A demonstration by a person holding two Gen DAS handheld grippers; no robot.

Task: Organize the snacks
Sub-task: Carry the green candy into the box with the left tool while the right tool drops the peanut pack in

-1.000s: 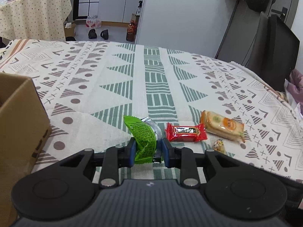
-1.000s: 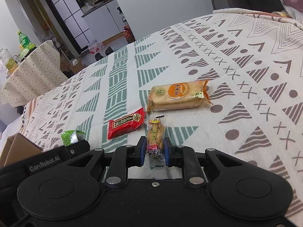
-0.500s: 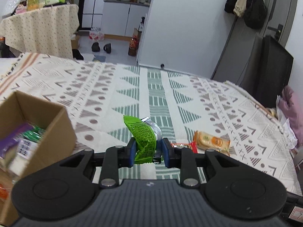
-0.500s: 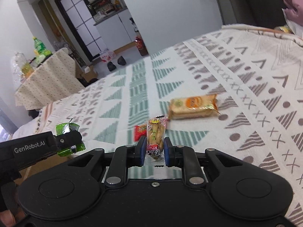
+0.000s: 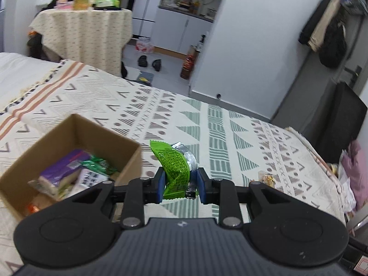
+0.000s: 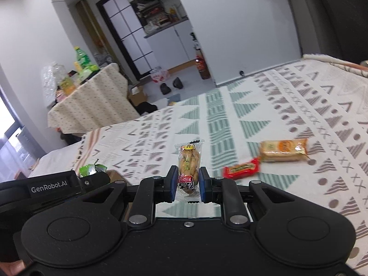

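My left gripper (image 5: 179,185) is shut on a crumpled green snack packet (image 5: 176,170), held in the air just right of an open cardboard box (image 5: 76,128). Inside the box lie a purple packet (image 5: 62,164), a green packet (image 5: 97,163) and other snacks. A clear packet of yellowish snacks (image 6: 188,163) stands upright between the pads of my shut right gripper (image 6: 187,187). On the patterned cloth to its right lie a red bar (image 6: 241,168) and an orange biscuit pack (image 6: 284,149). The left gripper (image 6: 92,174) with its green packet shows at the lower left of the right wrist view.
The patterned cloth (image 5: 216,124) covers a bed-like surface whose far edge drops to the floor. A draped side table with bottles (image 5: 87,30) stands beyond. A dark chair (image 5: 340,119) and pink fabric (image 5: 355,172) sit at the right edge.
Both grippers have risen off the cloth with their packets. The left one has swung left, bringing the open box and its contents into view; the red bar and biscuit pack stay on the cloth.
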